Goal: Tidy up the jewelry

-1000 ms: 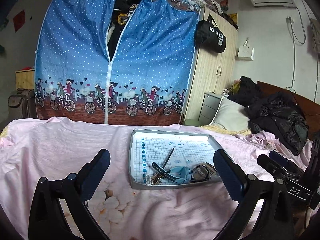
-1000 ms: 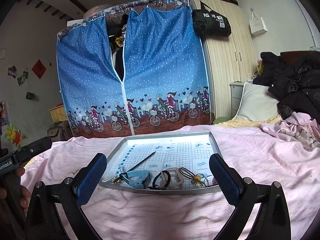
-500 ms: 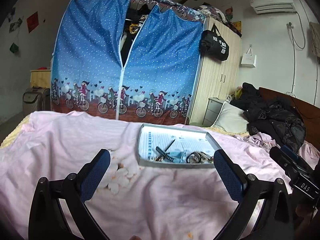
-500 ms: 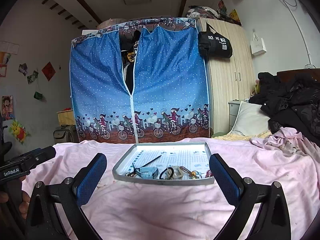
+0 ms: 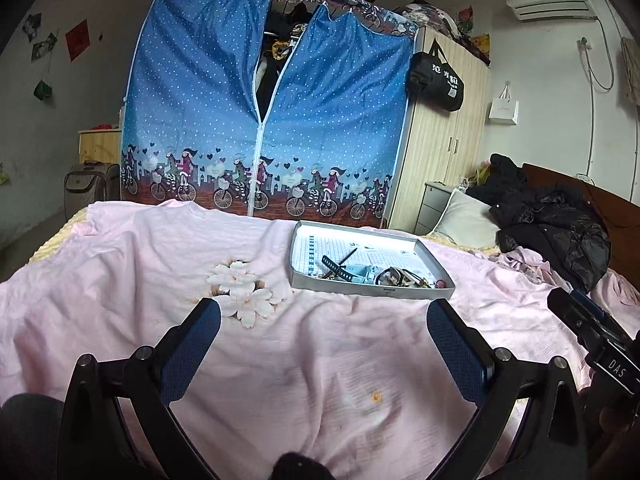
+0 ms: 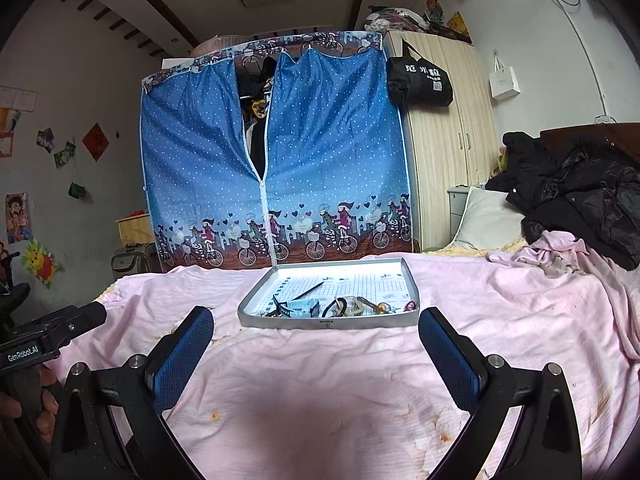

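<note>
You have both claws hanging wide open and empty over the pink bedsheet, well short of the shallow grey tray with a white gridded floor, which lies on the bed ahead of you. Your left claw sits back from the tray's near left corner, and your right claw faces the tray's near wall almost squarely. All the jewelry sits inside the tray, bunched along its near edge: a pale blue watch with a dark strap towards the tray's left, a tangle of dark and pale rings or hair loops at its middle, a few small beaded pieces towards its right, and a thin dark stick lying aslant just behind the watch. The far half of the tray's floor is bare. Judging by that heap, the sorting has hardly begun: nothing looks separated or laid out in order, no piece is in a claw, and every item seems left for you to pick apart and place.
</note>
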{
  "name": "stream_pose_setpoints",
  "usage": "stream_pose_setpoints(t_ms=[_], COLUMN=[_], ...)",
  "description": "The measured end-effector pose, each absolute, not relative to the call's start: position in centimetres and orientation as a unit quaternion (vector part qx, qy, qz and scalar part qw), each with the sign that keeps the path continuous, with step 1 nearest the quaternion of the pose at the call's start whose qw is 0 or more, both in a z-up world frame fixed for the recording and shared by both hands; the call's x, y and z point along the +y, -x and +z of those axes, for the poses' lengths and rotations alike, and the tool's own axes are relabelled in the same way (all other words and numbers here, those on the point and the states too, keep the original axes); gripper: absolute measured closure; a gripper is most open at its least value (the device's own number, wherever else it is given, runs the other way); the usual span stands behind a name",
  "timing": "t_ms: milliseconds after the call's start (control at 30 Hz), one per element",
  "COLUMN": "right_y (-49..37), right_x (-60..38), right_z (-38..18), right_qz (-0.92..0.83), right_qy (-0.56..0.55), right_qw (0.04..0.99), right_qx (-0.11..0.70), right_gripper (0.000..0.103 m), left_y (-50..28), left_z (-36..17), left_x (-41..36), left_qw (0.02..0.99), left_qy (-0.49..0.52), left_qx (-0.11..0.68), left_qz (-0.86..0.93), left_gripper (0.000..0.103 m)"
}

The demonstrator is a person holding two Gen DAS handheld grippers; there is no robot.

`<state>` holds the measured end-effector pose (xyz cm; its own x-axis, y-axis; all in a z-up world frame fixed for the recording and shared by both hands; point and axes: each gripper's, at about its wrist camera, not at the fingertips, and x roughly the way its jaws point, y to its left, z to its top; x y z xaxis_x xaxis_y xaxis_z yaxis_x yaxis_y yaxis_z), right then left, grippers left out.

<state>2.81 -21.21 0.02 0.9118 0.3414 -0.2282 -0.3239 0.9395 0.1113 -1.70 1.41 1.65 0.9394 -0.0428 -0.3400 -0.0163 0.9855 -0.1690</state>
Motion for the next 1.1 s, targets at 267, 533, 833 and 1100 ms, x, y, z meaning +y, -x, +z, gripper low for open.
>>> stream_pose_setpoints(t_ms=[267,533,833,1100], right_y=[-2.7,-3.0,-3.0,-3.1], right_x=[-21.1,-21.6,-21.8,-21.8], right_z=[-1.1,-1.7,-1.8,-1.8], right_qz=[0.167,0.161,0.16,0.159], right_qy=[-0.029,-0.038,-0.041,-0.04], right_qw=[0.976,0.975,0.975,0.975], right_qx=[0.135,0.146,0.148,0.149], right_gripper=[0.0,0.0,0.0,0.0], left_y=[1.2,0.8,0.7,0.7], left_z=[1.1,0.3,0.0,0.0], left_x=[0.4,0.2,0.5,0.7], left_qw=[0.981,0.98,0.98,0.981], left_qy=[0.064,0.049,0.051,0.053], left_qx=[0.184,0.191,0.19,0.189], left_qz=[-0.005,-0.008,-0.006,-0.005], left_gripper=[0.002,0.002,0.002,0.002])
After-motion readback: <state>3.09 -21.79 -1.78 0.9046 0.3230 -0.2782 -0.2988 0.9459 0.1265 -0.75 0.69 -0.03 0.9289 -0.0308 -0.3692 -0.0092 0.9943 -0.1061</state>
